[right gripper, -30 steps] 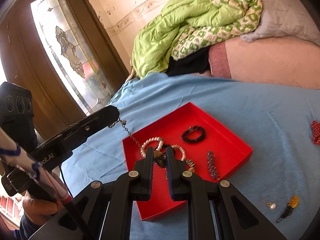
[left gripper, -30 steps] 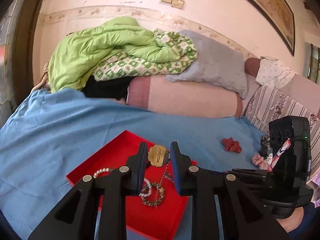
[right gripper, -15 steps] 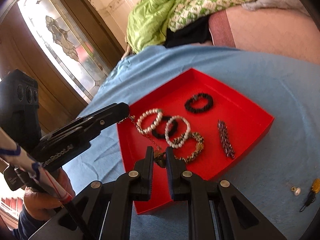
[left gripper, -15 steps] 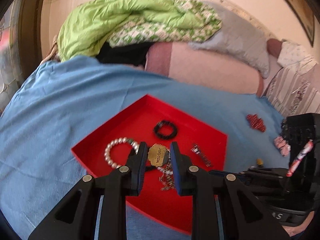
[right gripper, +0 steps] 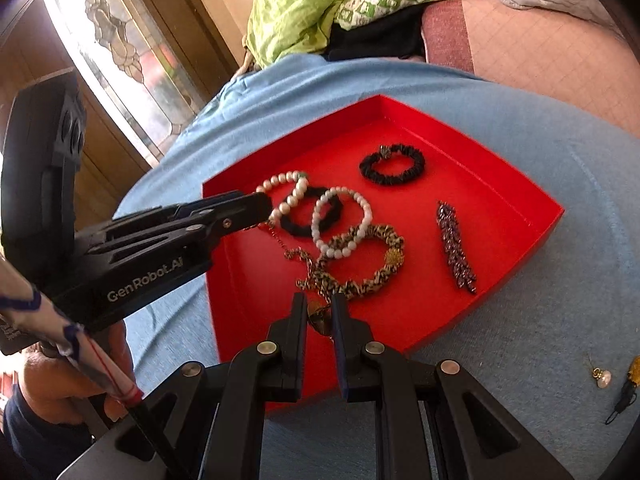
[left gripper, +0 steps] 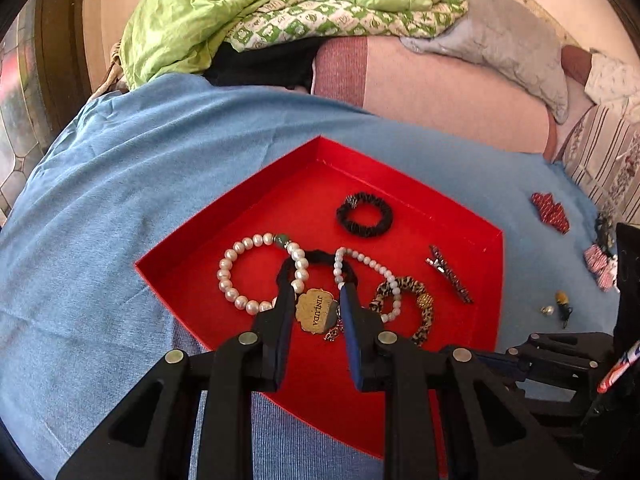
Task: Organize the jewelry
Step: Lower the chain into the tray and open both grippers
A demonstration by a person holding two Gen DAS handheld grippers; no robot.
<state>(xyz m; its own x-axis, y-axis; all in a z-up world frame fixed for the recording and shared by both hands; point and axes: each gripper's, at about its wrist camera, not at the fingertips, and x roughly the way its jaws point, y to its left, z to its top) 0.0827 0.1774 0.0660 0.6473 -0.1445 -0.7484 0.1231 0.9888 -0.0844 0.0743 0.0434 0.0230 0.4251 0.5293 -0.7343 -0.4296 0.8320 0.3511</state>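
A red tray (left gripper: pixel 248 188) lies on the blue sheet. It holds two pearl bracelets (left gripper: pixel 240 276), a black scrunchie (left gripper: pixel 364 214), a leopard-print bracelet (left gripper: pixel 424 308) and a dark beaded clip (left gripper: pixel 450 274). My left gripper (left gripper: pixel 316 292) is shut on a gold tag (left gripper: pixel 316 314) at one end of a gold chain. From the right wrist view, that chain (right gripper: pixel 298 256) droops from the left gripper (right gripper: pixel 260 208) onto the tray floor and runs to my right gripper (right gripper: pixel 319 304). The right gripper is shut on a gold disc (right gripper: pixel 320 318) at the chain's other end, low over the tray's near corner.
Small earrings (right gripper: pixel 602 376) and a dark charm (right gripper: pixel 622 398) lie on the sheet right of the tray, with a red ornament (left gripper: pixel 550 212) farther off. A green quilt (left gripper: pixel 240 4) and pillows are piled at the back. A hand (right gripper: pixel 52 384) grips the left tool beside a glass door.
Both grippers have sunk toward the tray and tipped further downward. The chain between them, taut in the air before, now sags onto the tray floor among the bracelets.
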